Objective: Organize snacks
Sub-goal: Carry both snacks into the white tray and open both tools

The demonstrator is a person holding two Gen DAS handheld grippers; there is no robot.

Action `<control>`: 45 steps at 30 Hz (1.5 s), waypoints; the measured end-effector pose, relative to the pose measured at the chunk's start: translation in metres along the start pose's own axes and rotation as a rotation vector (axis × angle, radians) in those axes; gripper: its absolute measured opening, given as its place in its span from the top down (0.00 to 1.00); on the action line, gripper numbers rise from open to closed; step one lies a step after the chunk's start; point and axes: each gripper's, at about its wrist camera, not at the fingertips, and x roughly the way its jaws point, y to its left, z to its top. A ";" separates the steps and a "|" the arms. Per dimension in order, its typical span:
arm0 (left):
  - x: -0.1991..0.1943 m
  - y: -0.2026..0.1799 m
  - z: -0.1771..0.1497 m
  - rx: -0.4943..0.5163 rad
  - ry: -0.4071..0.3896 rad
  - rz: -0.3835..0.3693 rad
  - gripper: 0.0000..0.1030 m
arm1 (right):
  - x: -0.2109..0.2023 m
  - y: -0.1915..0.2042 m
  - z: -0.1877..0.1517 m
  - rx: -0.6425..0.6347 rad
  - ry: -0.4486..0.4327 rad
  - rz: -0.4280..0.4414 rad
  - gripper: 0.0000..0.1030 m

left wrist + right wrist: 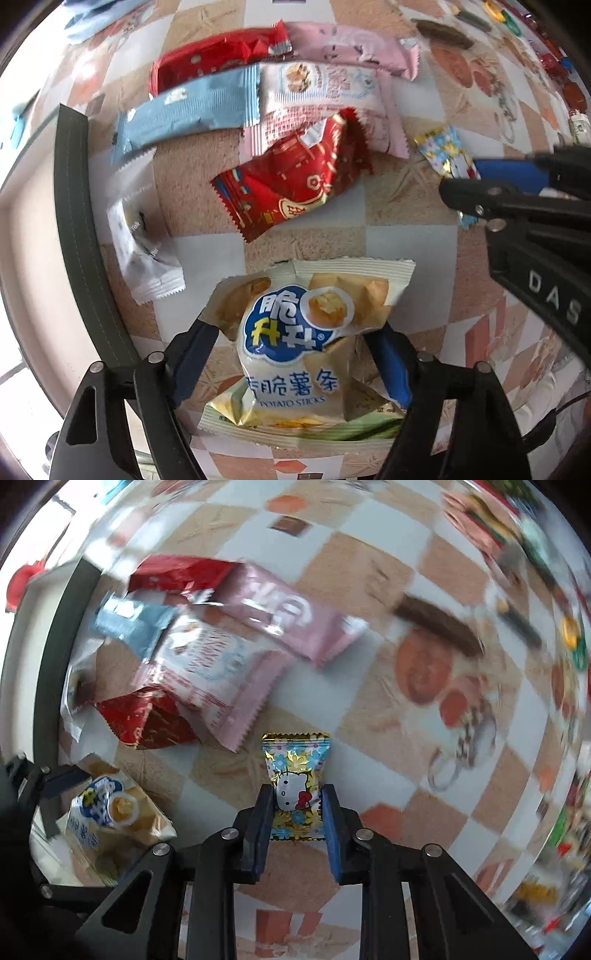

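Note:
My left gripper is shut on a pale potato sticks bag, held just above the checkered tablecloth. The bag also shows in the right wrist view. My right gripper is shut on a small Hello Kitty candy packet, which also shows in the left wrist view. A pile of snacks lies beyond: a red packet, a blue bar, a pink-white packet, a pink bar, another red packet and a white packet.
A dark strip borders the table's left edge. A brown bar lies to the right of the pile. Several small colourful items sit at the far right. The right gripper's arm enters the left wrist view from the right.

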 end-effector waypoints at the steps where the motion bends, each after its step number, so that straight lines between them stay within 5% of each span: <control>1: -0.001 0.002 0.001 0.003 -0.002 -0.007 0.22 | 0.000 -0.006 -0.003 0.045 0.001 0.027 0.74; 10: -0.019 0.008 -0.005 0.069 -0.059 -0.066 0.36 | -0.005 -0.042 -0.046 0.350 -0.011 0.182 0.74; 21: -0.019 0.035 -0.013 0.063 -0.080 -0.099 0.36 | -0.002 -0.019 -0.078 0.446 -0.024 0.251 0.74; 32: -0.040 0.061 -0.021 -0.005 -0.145 -0.093 0.36 | -0.027 0.001 -0.091 0.344 -0.039 0.265 0.74; 45: -0.061 0.145 -0.056 -0.204 -0.190 -0.063 0.36 | -0.052 0.109 -0.035 0.073 -0.044 0.274 0.74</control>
